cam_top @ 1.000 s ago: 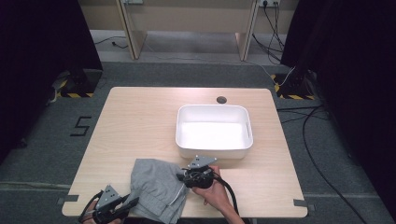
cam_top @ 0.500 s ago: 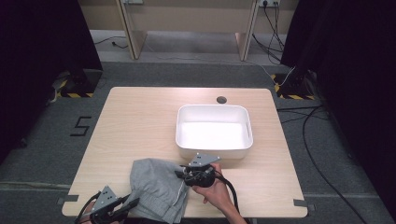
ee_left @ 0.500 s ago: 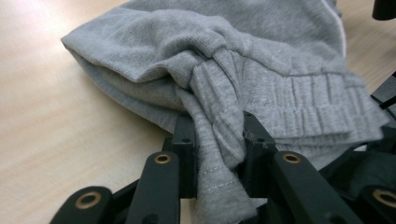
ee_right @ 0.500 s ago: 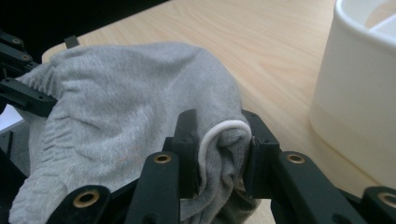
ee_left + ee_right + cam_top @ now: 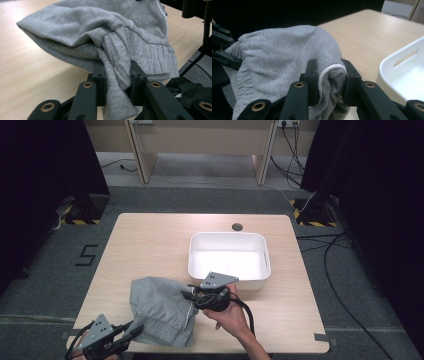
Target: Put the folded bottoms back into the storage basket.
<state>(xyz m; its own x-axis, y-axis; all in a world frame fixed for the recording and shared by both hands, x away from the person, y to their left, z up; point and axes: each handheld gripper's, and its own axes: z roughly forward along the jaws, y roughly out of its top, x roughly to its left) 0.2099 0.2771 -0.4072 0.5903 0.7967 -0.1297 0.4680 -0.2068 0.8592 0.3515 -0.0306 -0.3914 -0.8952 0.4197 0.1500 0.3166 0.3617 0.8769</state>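
Left gripper [image 5: 113, 75]: clamped on ribbed hem of grey garment [image 5: 160, 307], near desk [image 5: 150, 245] front-left corner.
Right gripper [image 5: 329, 75]: clamped on white-piped edge, beside white tub [image 5: 227, 240].

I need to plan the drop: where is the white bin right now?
In the high view the white bin sits right of the table's centre, just beyond the right gripper and the grey garment.
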